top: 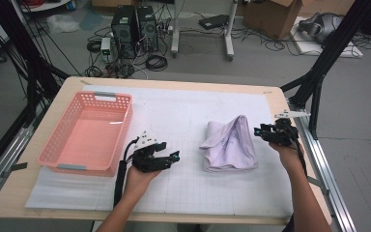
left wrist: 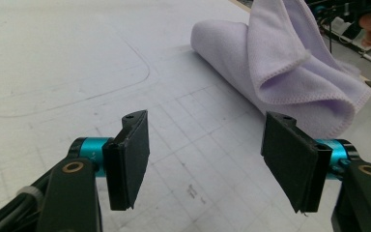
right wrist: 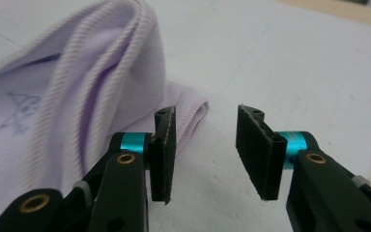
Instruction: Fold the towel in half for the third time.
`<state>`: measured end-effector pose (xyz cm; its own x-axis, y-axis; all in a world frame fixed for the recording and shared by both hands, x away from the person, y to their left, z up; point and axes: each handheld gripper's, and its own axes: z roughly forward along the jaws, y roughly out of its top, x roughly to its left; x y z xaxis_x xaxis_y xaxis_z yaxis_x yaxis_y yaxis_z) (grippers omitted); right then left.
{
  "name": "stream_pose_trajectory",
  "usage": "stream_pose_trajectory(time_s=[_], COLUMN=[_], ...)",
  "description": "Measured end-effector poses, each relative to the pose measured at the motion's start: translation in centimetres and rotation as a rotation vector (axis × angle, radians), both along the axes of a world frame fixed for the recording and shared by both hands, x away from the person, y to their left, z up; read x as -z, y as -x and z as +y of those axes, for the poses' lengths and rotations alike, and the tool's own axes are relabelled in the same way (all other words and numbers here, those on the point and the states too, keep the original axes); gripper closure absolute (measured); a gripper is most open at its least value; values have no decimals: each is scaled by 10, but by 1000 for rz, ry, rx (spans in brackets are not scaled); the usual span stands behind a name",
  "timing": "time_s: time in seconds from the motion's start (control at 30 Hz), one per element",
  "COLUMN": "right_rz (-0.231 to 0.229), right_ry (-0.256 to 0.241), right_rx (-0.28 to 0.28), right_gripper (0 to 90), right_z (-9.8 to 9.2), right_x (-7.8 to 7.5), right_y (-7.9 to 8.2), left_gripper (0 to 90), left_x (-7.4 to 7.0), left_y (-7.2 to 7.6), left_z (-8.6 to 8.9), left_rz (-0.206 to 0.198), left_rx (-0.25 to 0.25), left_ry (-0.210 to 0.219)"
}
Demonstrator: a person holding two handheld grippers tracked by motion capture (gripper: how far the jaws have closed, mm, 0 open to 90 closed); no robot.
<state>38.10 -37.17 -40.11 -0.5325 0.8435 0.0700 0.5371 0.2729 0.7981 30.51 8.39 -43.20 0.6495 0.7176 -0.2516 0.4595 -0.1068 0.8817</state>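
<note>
A lilac cloth [top: 229,143] lies bunched and partly folded on the white gridded mat [top: 183,188], right of centre. My right gripper [top: 260,131] hovers at the cloth's right edge, open, nothing between its jaws; in the right gripper view the cloth [right wrist: 77,92] rises just left of the gripper [right wrist: 205,152]. My left gripper [top: 174,157] is open and empty over the mat, a short way left of the cloth. In the left gripper view the cloth [left wrist: 290,72] lies ahead and to the right of the gripper [left wrist: 207,162].
A pink plastic basket [top: 88,133] stands empty at the table's left side. The wooden table edge [top: 280,96] runs close behind the right gripper. Beyond the table are black computer towers [top: 134,29], cables and a cardboard box [top: 275,17] on the floor.
</note>
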Motion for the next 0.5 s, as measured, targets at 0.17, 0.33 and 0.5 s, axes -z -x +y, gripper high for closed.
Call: stream_pose_trajectory(time_s=[0.17, 0.33, 0.5], right_rz=[-6, -2, 57], right_ry=[-26, -40, 69], right_rx=[-28, -90, -88], right_gripper=[527, 500, 811], right_z=[5, 26, 38], right_x=[-3, 6, 20], right_y=[27, 50, 52], left_gripper=[316, 314, 313], left_x=[2, -1, -4], left_y=[9, 18, 23], left_z=[12, 21, 30], left_rz=[-13, -41, -58], left_rx=[0, 1, -8], left_ry=[-7, -15, -1])
